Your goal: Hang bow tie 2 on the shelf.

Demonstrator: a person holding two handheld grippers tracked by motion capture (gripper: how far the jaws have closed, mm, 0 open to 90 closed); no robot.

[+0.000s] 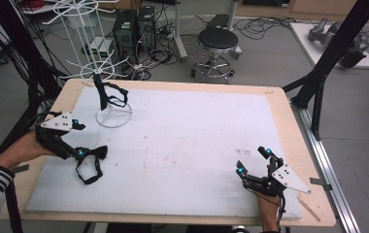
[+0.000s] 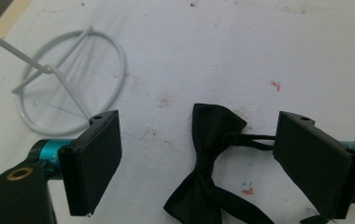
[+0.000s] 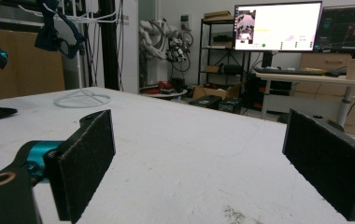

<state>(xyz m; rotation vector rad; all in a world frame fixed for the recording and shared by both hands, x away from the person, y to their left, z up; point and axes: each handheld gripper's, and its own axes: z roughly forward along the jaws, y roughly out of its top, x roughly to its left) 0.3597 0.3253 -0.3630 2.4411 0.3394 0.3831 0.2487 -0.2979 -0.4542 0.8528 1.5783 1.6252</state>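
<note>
black bow tie flat on the white surface, near its left edge, strap looped beside it. left gripper over it, fingers wide apart, bow tie between them, nothing clamped. white wire stand just behind, a second dark tie hanging on it. right gripper well apart at front right, fingers wide open, empty.

A black bow tie lies flat on the white mat, its thin strap looped loosely beside it.
</note>
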